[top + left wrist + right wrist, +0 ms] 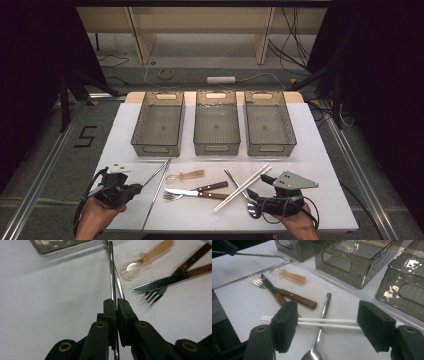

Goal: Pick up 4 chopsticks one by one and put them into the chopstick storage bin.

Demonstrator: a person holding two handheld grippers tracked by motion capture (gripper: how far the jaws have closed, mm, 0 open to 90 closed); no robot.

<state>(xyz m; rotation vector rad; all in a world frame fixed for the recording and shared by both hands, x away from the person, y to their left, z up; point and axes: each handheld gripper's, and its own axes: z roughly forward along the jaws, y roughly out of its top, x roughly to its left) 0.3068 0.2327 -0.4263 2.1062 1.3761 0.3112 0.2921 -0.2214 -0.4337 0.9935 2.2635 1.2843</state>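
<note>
Left gripper view shows the metal chopsticks in the middle of the frame, running from the jaws up to the top edge. The left gripper is closed tight on one of the two sticks; the second stick lies just beside it, and I cannot tell whether it is also pinched.

In the high view the same chopsticks lie at the lower left, and the left gripper holds them at about the middle of their length. Near them, toward the centre, are a small spoon, a knife and a fork, then the white chopsticks crossing a metal spoon.

The three bins in the upper middle are all empty, so I judge the sorting is only at its start: one pair is gripped, nothing is put away yet.

The right gripper stands wide above the white chopsticks in its own view and holds nothing.
</note>
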